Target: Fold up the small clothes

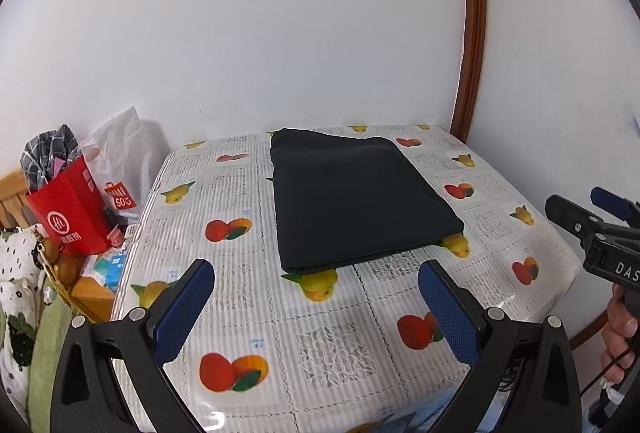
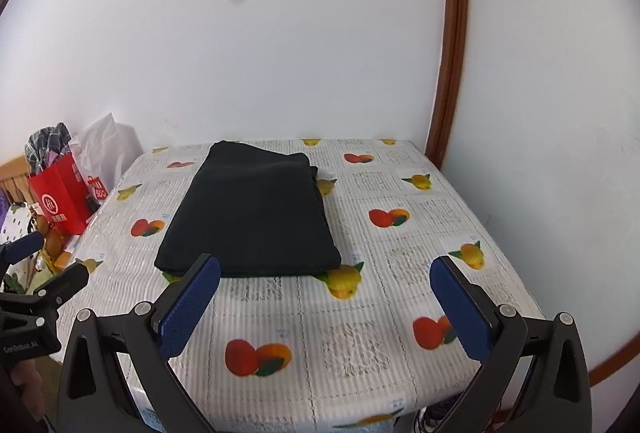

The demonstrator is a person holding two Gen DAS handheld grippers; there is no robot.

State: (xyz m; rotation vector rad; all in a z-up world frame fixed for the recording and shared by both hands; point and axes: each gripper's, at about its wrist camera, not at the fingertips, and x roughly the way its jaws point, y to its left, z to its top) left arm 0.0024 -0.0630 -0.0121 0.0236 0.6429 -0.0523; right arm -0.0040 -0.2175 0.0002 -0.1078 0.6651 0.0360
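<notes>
Dark garment [image 1: 356, 201] lies folded flat on worktop [image 1: 360, 353]; folding looks complete; left tongs [image 1: 316, 307] and right tongs [image 2: 326, 307] spread, empty

both wrist views from the near table [image 1: 360, 373] edge, wallward, sharing its top

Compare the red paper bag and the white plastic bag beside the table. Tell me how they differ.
The red paper bag stands stiff and boxy; the white plastic bag behind it is soft and crumpled. The red bag bears a white circular logo, the white bag a small red square one. Checked fabric pokes out of the red bag; the white bag's contents are hidden. Both stand upright left of the table, by the wall.
</notes>
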